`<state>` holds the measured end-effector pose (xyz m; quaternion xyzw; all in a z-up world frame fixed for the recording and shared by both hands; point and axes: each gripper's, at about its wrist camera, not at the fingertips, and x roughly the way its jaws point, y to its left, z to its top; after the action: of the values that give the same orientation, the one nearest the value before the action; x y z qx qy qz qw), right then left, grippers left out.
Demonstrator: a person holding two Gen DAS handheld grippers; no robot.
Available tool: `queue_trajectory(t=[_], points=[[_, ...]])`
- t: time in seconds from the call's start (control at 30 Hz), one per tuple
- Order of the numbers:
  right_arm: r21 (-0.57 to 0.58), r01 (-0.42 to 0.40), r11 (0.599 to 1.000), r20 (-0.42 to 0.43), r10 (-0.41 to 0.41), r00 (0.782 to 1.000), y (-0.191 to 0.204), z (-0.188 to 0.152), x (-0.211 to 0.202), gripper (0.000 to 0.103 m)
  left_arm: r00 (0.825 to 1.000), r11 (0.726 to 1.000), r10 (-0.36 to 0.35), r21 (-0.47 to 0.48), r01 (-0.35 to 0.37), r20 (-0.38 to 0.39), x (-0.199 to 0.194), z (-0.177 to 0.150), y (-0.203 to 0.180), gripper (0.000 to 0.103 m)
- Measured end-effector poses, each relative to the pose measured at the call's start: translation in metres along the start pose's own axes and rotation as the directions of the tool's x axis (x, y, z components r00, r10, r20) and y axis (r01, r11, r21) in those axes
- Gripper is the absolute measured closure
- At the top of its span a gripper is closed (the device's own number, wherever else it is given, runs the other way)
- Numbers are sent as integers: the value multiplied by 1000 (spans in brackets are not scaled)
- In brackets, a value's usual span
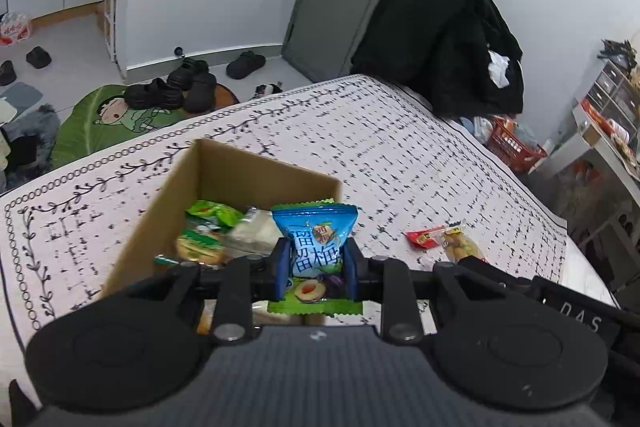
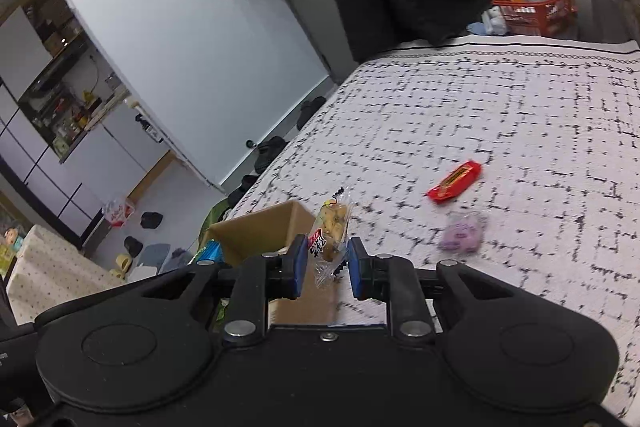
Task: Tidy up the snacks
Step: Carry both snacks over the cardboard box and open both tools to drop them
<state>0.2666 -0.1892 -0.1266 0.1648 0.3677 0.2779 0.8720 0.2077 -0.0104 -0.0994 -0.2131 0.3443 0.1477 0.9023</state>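
Two grippers grasp snacks: left gripper [image 1: 316,259] clenches a blue packet [image 1: 315,241] beside the box [image 1: 256,169]; right gripper [image 2: 328,265] pinches a clear packet [image 2: 331,231], red wrapper [image 2: 455,182] at two o'clock, apparently.

I count one open brown cardboard box [image 1: 256,171] with at least three green-and-clear snack packets [image 1: 208,227] inside. I hold two packets: one blue-and-green plum pouch [image 1: 316,243] and one clear yellow-filled packet [image 2: 332,227]. Two lie loose: one red wrapper [image 2: 454,183] and one blurred purple packet [image 2: 462,233].
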Motion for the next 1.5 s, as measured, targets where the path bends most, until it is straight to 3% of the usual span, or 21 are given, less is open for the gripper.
queue_trajectory(t=[0.7,1.37,1.5], points=[[-99,3,995,-77,-10,997,85,-33,24,81,999,993,-28,-120,25,-25,-10,8,77,76],[-135,83,987,-101,-97,990,103,-47,33,81,988,974,-113,-209,90,-102,12,1,108,76],[-138,80,987,-105,-95,990,106,-47,36,81,986,963,-137,-244,110,-98,12,2,112,70]])
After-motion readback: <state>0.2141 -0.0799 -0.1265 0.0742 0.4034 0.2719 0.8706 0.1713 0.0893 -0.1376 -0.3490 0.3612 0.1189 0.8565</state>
